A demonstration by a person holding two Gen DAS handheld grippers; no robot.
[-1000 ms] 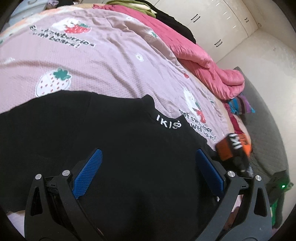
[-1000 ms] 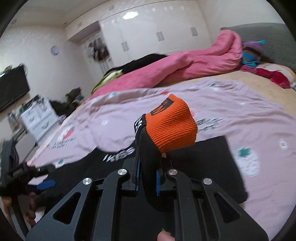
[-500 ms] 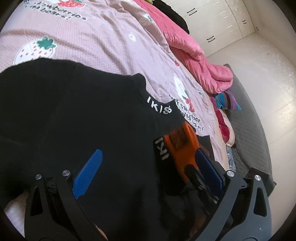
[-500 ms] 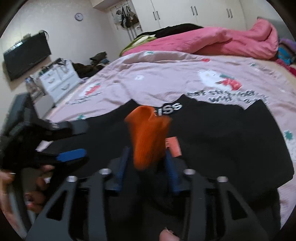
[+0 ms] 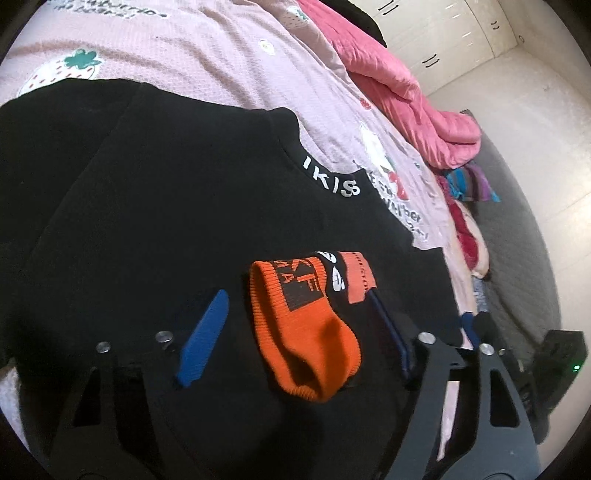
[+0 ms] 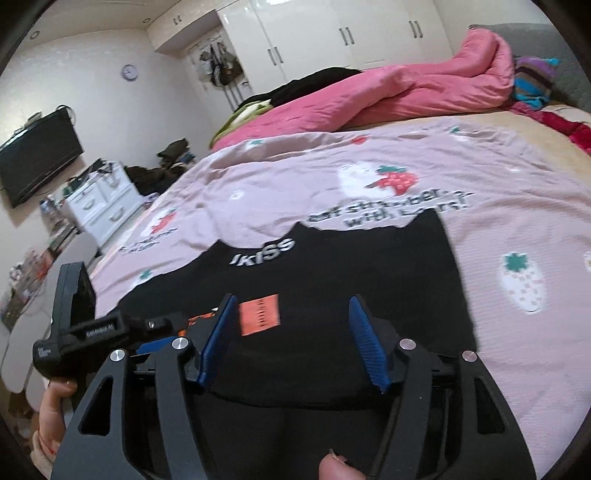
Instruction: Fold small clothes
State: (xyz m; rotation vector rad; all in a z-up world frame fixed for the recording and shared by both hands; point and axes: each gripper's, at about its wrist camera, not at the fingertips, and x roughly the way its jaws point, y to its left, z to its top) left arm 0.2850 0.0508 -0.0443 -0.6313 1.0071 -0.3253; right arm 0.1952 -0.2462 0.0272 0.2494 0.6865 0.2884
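Both jaws spread wide, empty, orange cuff point(image 5: 306, 325) lying on black sweater point(image 5: 166, 206), pink bedsheet point(image 6: 369, 177)

My left-wrist view looks steeply down, close over the black garment point(image 5: 166, 206); my right-wrist view faces low across the bed point(image 6: 295, 184) toward wardrobes point(image 6: 332, 33). Both share the garment's collar.

Ribbed orange knit cuff point(image 5: 303, 325) lying on matt black cloth sweater point(image 5: 166, 206), pink bedsheet point(image 6: 369, 162) showing fine waffle-textured cotton, quilt point(image 6: 388, 92) looking smooth and padded, both tongs point(image 5: 295, 332) point(image 6: 291, 339) showing matt black plastic, ridged blue pads point(image 6: 365, 339), shiny metal rivets, wardrobe doors point(image 6: 332, 33) reflecting glossy.
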